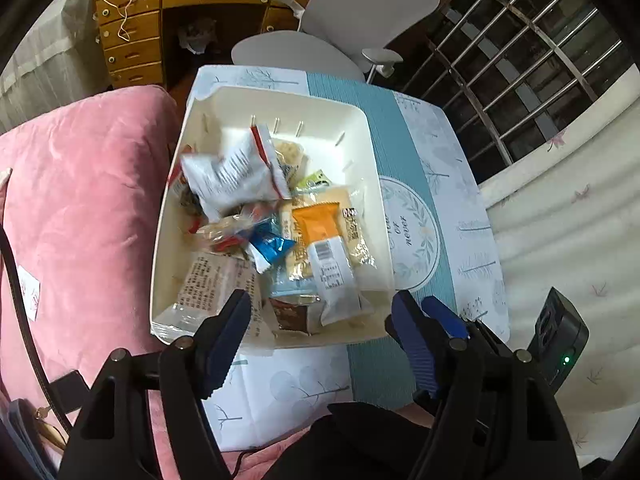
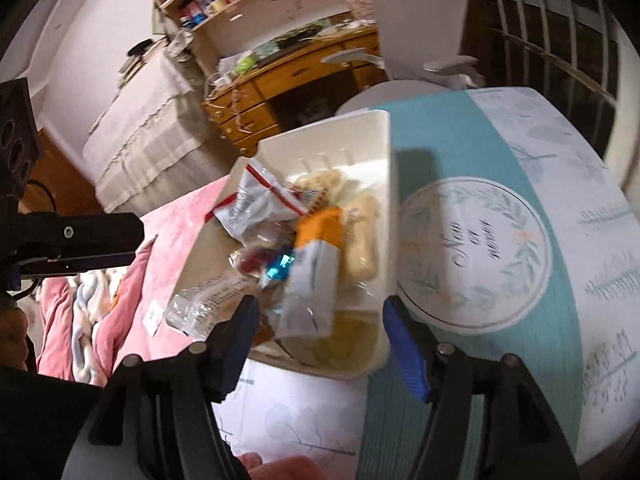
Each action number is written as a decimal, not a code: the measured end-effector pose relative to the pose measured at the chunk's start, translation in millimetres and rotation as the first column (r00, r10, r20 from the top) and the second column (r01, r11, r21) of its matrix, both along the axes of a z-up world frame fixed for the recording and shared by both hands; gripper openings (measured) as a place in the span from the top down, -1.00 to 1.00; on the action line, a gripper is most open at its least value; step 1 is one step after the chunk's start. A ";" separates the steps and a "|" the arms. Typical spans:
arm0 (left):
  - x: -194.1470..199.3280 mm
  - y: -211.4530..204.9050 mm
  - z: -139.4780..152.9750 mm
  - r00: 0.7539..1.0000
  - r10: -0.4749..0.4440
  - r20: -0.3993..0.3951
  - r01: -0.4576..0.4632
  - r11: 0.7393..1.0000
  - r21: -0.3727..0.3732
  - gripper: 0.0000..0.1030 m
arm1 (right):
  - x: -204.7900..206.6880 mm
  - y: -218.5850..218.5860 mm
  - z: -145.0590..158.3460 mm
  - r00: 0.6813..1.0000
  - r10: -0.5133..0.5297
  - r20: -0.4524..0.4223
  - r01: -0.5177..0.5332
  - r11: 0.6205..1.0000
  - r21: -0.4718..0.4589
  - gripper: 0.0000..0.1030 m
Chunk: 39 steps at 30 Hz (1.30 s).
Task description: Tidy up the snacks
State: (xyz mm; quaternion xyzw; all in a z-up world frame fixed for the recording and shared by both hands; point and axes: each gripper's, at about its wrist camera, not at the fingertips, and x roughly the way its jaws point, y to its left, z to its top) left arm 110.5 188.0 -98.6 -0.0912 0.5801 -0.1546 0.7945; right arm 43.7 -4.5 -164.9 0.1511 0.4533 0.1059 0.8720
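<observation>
A white plastic bin (image 1: 362,136) stands on a blue and white patterned table (image 1: 440,184). It holds several wrapped snacks: a white and red bag (image 1: 236,172), an orange packet (image 1: 316,222), a blue wrapper (image 1: 272,246) and a clear printed packet (image 1: 212,280). My left gripper (image 1: 320,322) is open and empty, just above the bin's near rim. In the right wrist view the bin (image 2: 384,152) looks tilted, with the same snacks inside, the white and red bag (image 2: 256,204) on top. My right gripper (image 2: 318,326) is open and empty at the bin's near edge.
A pink blanket (image 1: 80,208) lies left of the table. A white office chair (image 1: 360,4) and a wooden desk (image 1: 168,12) stand beyond it. A barred window (image 1: 532,64) is at the right. A black device with a green light (image 1: 560,340) lies at the right.
</observation>
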 end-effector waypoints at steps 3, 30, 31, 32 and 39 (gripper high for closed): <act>-2.7 -9.2 -3.0 1.000 -0.012 -0.010 0.013 1.000 0.011 -0.40 | -8.3 -10.8 -2.9 0.999 -0.037 -0.029 0.037 0.999 -0.008 -0.27; -93.4 -156.9 64.5 0.968 0.130 0.216 -0.123 0.991 -0.045 -0.97 | -56.0 -174.7 109.4 0.986 0.100 -0.135 -0.117 0.985 -0.124 -0.76; -98.0 -160.2 66.0 0.967 0.123 0.224 -0.120 0.992 -0.028 -0.98 | -57.5 -175.8 110.5 0.983 0.098 -0.157 -0.122 0.982 -0.147 -0.77; -101.5 -164.2 67.1 0.966 0.114 0.231 -0.116 0.993 -0.008 -0.98 | -59.6 -176.6 111.2 0.980 0.095 -0.175 -0.123 0.979 -0.163 -0.78; -137.0 -176.7 76.2 0.955 0.126 0.270 -0.171 0.974 0.151 -0.98 | -94.6 -177.6 128.4 0.985 0.071 -0.160 -0.101 0.977 -0.187 -0.89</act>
